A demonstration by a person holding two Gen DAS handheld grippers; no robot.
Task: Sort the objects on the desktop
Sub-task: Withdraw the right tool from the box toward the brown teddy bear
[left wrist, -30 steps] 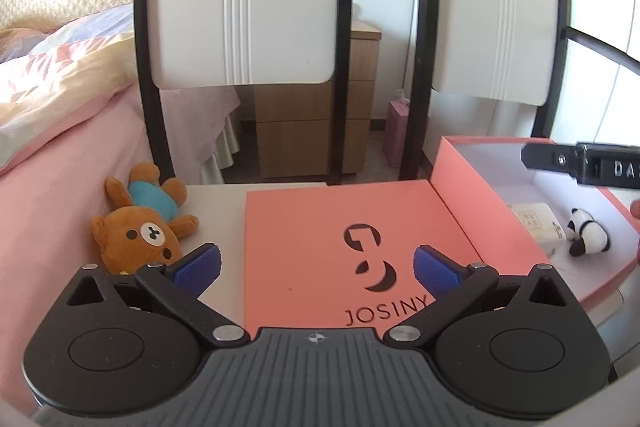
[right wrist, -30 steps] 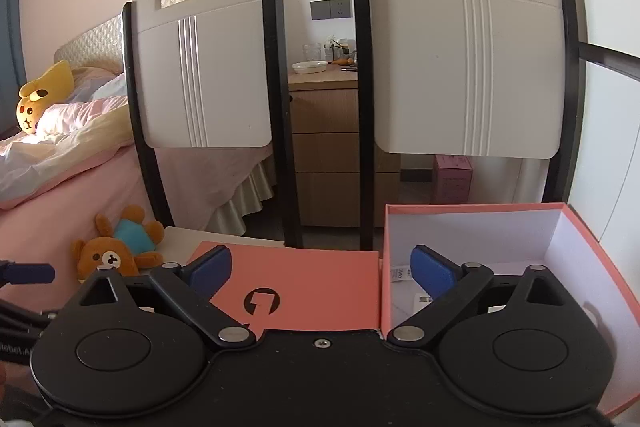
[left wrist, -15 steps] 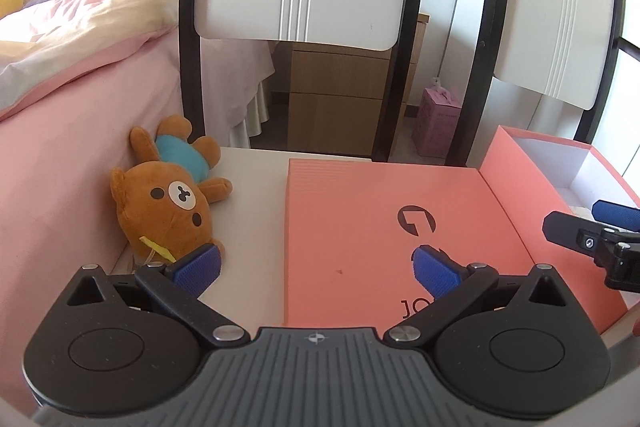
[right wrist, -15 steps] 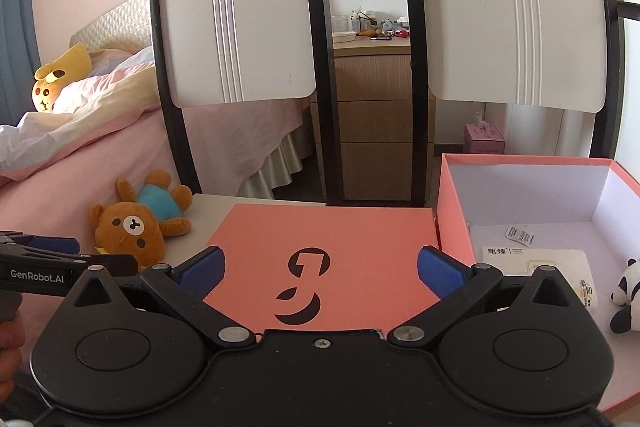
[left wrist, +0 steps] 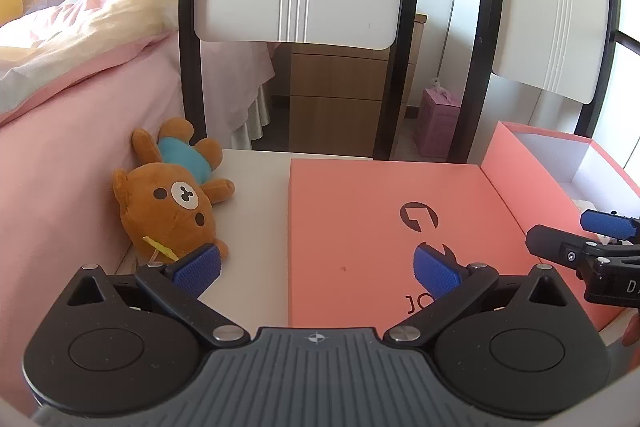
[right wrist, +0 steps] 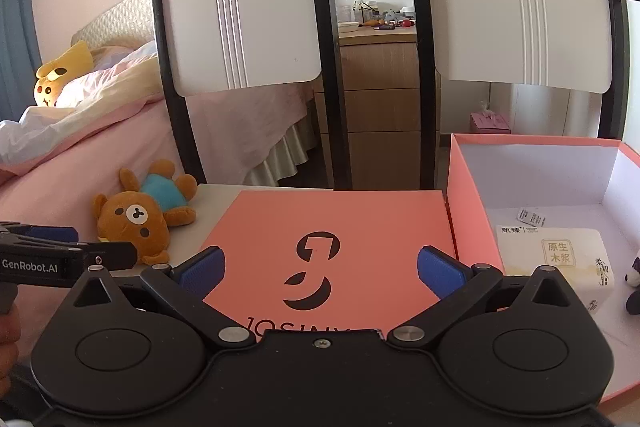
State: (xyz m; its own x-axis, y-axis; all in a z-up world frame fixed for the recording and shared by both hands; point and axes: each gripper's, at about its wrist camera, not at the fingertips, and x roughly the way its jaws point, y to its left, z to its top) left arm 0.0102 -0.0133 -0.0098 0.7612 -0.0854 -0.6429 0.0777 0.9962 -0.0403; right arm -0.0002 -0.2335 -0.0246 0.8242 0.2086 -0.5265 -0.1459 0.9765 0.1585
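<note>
with both the left gripper (left wrist: 316,269) and right gripper (right wrist: 319,269) spread wide and empty, the bear (left wrist: 172,205) lying at the desk's left edge beside the lid (left wrist: 384,227) could squash or slip off if pinched off-centre.

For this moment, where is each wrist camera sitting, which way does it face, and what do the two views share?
Left wrist: behind the open left gripper, facing the brown plush bear and coral-pink box lid; right gripper enters at right.
Right wrist: behind the open right gripper, facing the lid and open coral-pink box; left gripper enters at left.
Shared: bear, lid, box, white chair backs.
</note>
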